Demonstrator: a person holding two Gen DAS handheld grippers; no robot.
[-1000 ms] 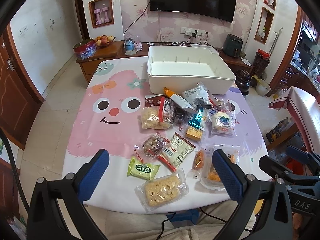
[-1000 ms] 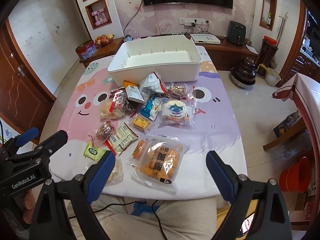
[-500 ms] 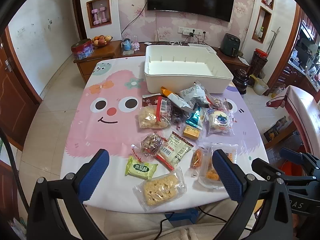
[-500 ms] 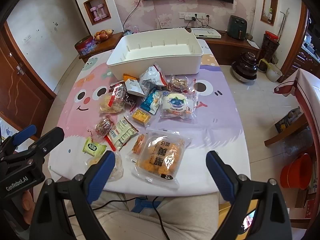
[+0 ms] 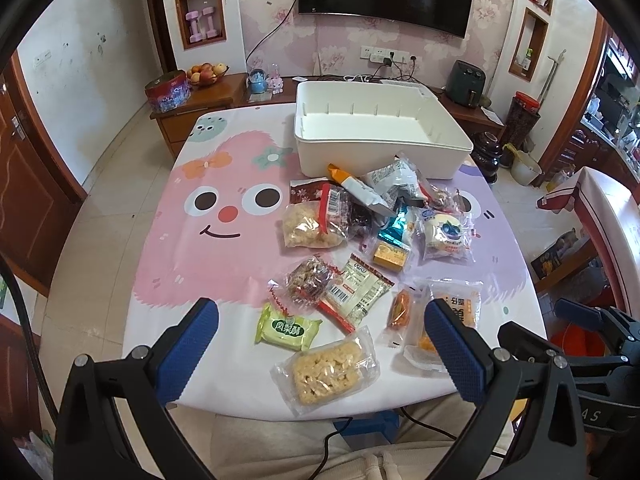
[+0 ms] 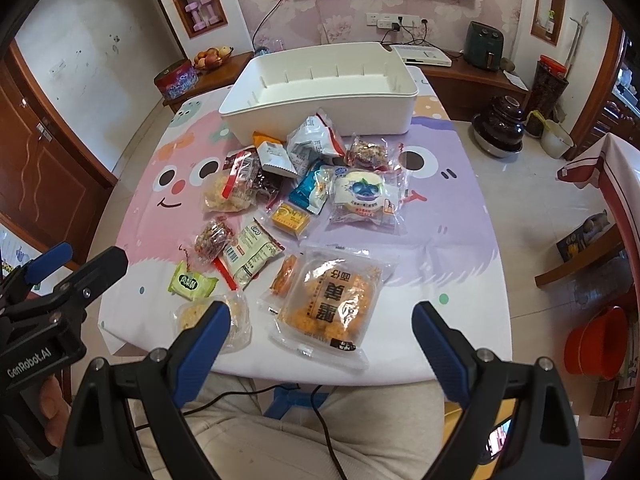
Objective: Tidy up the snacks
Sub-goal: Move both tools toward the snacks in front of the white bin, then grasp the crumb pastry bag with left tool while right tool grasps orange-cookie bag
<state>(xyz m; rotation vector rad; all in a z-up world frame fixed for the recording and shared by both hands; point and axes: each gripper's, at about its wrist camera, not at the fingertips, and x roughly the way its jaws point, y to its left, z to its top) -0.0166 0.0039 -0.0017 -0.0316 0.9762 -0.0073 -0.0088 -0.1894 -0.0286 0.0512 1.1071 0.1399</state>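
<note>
Left gripper (image 5: 320, 344) held above the near edge of the table (image 5: 224, 256), jaws spread wide, nothing between the blue pads. Right gripper (image 6: 320, 340) likewise released, poised over the same near edge, empty.

White bin (image 5: 376, 136) at the far side of the table, upright, nothing visible inside. All snacks outside the bin, strewn on the cartoon-print cloth between the bin and the near edge.

Nearest the bin, touching its front wall or just short of it: an orange-and-white packet (image 5: 354, 188) and a silver crinkled bag (image 5: 394, 180). A little nearer than those: a clear bag of puffed pieces with a red label (image 5: 316, 224), a teal wrapper (image 5: 394, 232), a small yellow box (image 5: 390, 258), and a round blueberry-print cake (image 5: 444, 234) in clear wrap.

Farther from the bin, toward the near edge: a nut cluster in clear wrap (image 5: 310, 280), a white packet with a barcode (image 5: 358, 290), a green pineapple-cake packet (image 5: 288, 328), a rice crisp bar (image 5: 326, 368), a small orange snack (image 5: 400, 308), and a large tray of golden pastries (image 6: 334, 300), the last one directly ahead of the right gripper.

Person seated at the near edge, light trousers (image 6: 312, 436) under both grippers.
</note>
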